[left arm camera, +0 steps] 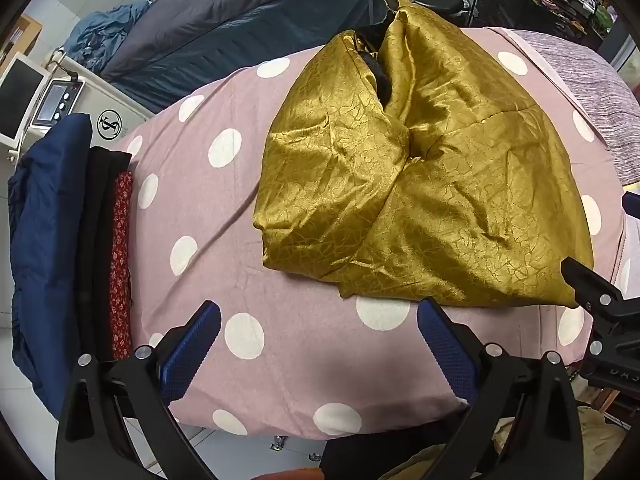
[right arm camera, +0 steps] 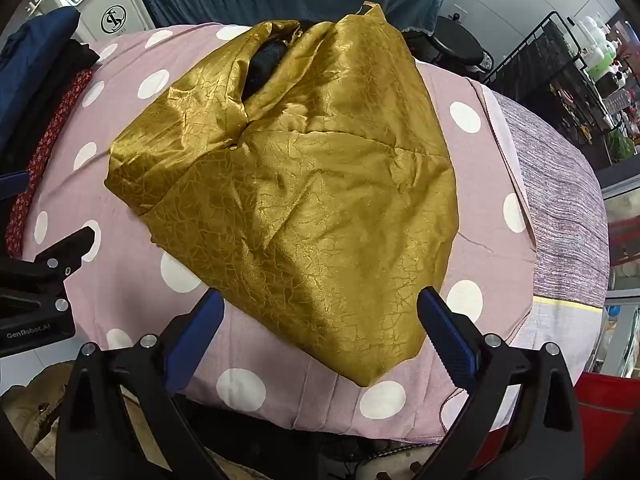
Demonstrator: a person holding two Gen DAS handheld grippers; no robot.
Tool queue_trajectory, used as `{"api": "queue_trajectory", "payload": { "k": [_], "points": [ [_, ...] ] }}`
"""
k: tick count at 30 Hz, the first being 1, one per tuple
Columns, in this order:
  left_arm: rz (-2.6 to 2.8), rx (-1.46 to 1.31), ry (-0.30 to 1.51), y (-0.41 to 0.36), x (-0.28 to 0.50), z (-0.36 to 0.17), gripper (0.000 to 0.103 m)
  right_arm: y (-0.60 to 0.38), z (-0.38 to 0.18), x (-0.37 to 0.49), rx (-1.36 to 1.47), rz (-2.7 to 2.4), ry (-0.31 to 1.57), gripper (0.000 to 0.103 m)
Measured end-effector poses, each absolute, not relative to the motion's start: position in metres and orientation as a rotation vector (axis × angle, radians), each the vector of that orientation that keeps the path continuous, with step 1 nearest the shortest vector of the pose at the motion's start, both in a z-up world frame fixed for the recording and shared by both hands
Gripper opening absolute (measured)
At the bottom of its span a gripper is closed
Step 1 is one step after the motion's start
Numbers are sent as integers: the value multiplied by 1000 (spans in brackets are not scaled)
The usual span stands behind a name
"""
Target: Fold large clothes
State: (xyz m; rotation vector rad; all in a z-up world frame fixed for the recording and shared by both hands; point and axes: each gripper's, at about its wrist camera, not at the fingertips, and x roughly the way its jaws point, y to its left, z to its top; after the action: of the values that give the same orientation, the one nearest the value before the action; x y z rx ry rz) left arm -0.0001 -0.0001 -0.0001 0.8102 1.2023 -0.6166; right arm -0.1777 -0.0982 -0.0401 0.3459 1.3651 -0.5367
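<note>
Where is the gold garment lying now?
The gold garment lies on the polka-dot sheet, ahead of both open grippers, right of the folded stack.

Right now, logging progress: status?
Both grippers, left and right, open, empty. Gold garment partly folded on polka-dot sheet. Nothing blocking.

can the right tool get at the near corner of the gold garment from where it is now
Probably yes. The right tool is open, and the near corner of the gold garment lies flat on the polka-dot sheet just past its fingertips, with nothing lying between them.
</note>
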Motion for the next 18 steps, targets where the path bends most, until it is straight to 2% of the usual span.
{"api": "queue_trajectory", "payload": {
  "k": [18],
  "points": [
    [-603, 815, 1203, 4, 0, 1, 97, -97, -41, -179, 348, -530, 1363, 96]
  ]
}}
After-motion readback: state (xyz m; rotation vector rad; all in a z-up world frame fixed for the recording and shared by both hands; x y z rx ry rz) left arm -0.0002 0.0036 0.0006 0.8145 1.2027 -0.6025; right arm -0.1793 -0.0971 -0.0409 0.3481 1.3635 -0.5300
